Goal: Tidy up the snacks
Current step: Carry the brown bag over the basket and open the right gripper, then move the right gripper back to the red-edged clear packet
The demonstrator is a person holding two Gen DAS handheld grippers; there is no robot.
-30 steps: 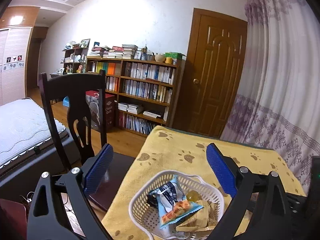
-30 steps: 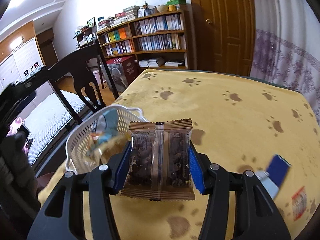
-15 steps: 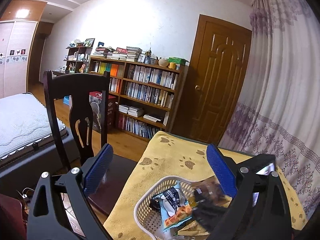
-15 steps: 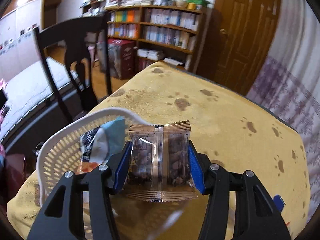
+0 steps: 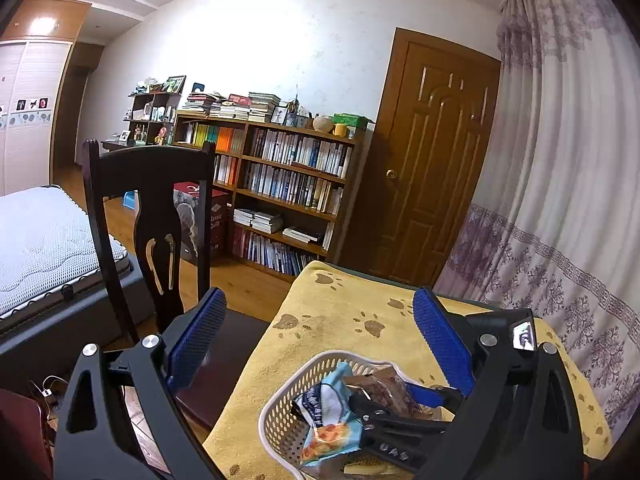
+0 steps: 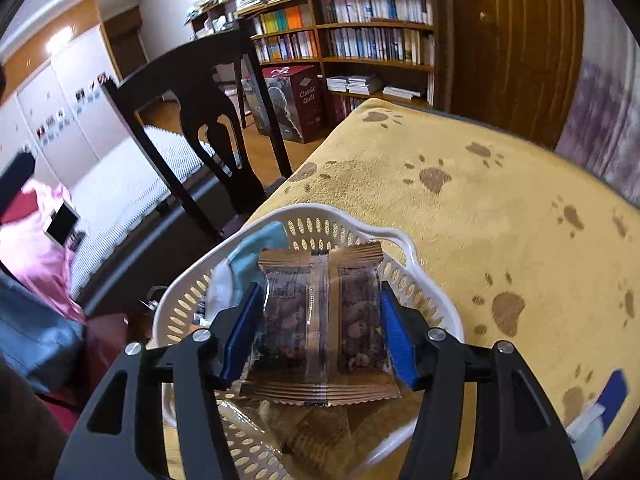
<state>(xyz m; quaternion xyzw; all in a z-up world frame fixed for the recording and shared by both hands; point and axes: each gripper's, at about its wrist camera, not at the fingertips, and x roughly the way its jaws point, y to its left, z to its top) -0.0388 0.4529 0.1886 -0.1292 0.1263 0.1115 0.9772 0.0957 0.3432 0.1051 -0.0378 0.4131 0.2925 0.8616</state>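
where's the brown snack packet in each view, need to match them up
Left wrist: brown snack packet low right of centre, over the white basket, held by the right tool.
Right wrist: packet at centre bottom, clamped between the blue pads.
Shared landmark: the basket; also the bookshelf.

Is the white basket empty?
No, the white basket already holds a blue snack bag and other packets, and the right gripper holds a brown snack packet over it.
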